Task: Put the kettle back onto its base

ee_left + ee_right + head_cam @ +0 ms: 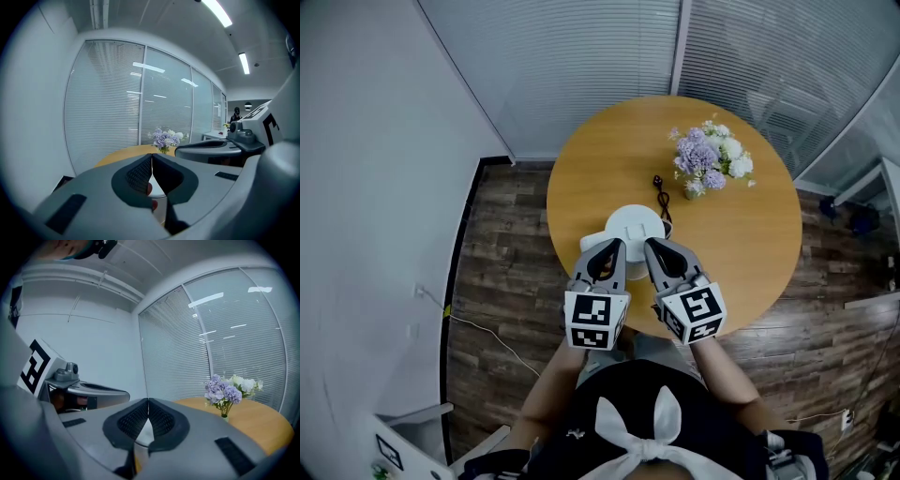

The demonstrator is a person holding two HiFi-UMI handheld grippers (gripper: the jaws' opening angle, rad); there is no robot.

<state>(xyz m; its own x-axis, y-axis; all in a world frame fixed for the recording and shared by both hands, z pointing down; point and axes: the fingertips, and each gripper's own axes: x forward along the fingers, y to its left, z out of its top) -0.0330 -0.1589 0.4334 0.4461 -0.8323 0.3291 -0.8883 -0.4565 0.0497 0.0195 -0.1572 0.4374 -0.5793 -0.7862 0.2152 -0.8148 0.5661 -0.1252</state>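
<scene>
The white kettle stands on the near left part of the round wooden table, seen from above. A black cord runs out from it toward the flowers; its base is hidden beneath it. Both grippers hover side by side over the table's near edge, pointing at the kettle. My left gripper is shut, its pads meeting with nothing between them. My right gripper is also shut and empty. A sliver of the white kettle shows below each pair of jaws.
A small bunch of purple and white flowers stands at the table's far right. Glass walls with blinds close off the back, a white wall the left. A thin cable lies on the wooden floor.
</scene>
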